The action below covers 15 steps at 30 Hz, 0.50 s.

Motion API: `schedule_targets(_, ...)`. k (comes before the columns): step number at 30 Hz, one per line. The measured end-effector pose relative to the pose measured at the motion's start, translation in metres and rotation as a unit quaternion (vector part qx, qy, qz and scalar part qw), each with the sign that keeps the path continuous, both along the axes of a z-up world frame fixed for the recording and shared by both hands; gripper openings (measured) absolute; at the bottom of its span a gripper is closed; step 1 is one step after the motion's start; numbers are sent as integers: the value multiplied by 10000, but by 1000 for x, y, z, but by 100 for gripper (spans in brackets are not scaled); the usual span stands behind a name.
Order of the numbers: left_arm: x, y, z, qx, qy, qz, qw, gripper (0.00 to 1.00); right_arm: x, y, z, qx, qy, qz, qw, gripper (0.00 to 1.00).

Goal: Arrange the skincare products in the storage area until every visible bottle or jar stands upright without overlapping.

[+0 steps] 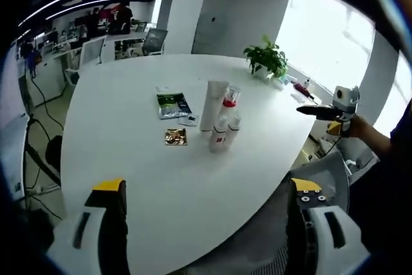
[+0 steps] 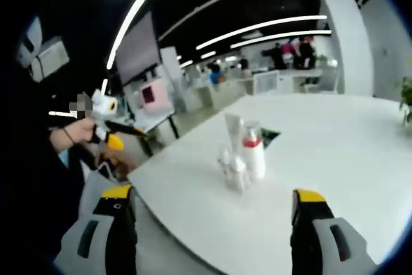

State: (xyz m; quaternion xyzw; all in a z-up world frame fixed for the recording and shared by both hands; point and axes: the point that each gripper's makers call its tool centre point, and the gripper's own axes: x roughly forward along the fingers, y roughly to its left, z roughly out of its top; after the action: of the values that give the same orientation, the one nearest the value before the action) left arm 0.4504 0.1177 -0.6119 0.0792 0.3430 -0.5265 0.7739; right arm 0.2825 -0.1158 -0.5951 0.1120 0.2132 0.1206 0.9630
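Both pairs of jaws stand wide apart with nothing between them: the left gripper [image 1: 206, 207] hangs over the near edge of the round white table [image 1: 129, 120], and the right gripper [image 2: 215, 214] is held over the table's edge from the other side.

Out on the middle of the table, well apart from either gripper, the skincare products stand in one tight cluster. A tall white tube [image 1: 213, 104] stands upright, long axis vertical, its broad end up and its narrower end on the tabletop. Just beside it stands a white bottle with a red collar and clear cap [image 1: 230, 100], also upright, cap pointing up. In front of these are two small white bottles [image 1: 219, 138], both upright and close together; whether they touch each other cannot be told. In the right gripper view the same cluster appears with the tube [image 2: 233, 132] behind and the red-collared bottle [image 2: 253, 149] beside it.

Lying flat near the cluster are a green and silver foil packet [image 1: 172, 104], a small gold foil sachet [image 1: 175, 136] and a small pale sachet [image 1: 188, 120].

Farther out, a green potted plant [image 1: 266, 59] sits at the table's far edge. The person's hand [image 2: 78, 130] holding the other gripper appears at the left of the right gripper view. Beyond the table lie office desks and chairs [image 1: 122, 40].
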Motion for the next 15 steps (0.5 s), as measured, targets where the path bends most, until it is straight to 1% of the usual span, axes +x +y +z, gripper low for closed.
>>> schedule_targets(1,3,-1,-5,68,102,75,9999,98,1,0,-2,26,42,12,10000,99)
schedule_targets(2,7,-3,-7,76,135,112,9998,97,2,0,-3,15,61,20,10000,99)
schedule_targets(5,18,-14,-5,-37,130,196,9997,94,3,-3,-6,-12,118,9,9999,99)
schedule_targets(7,22,-19,-6,-23,150,190,9997,92,4,-5,-6,54,84,-47,9999,99)
schedule_targets(8,25,-22,-8,39,163,163,9997,92,4,-7,-6,97,59,-89,9999,99)
schedule_targets(10,30,-27,-12,121,207,110,9997,91,4,-10,-10,121,114,-144,9998,99)
schedule_targets(12,36,-34,-14,135,218,94,9996,90,4,-12,-12,111,169,-179,9996,99)
schedule_targets(15,43,-44,-16,125,281,40,9995,88,6,-15,-11,179,134,-246,9994,99)
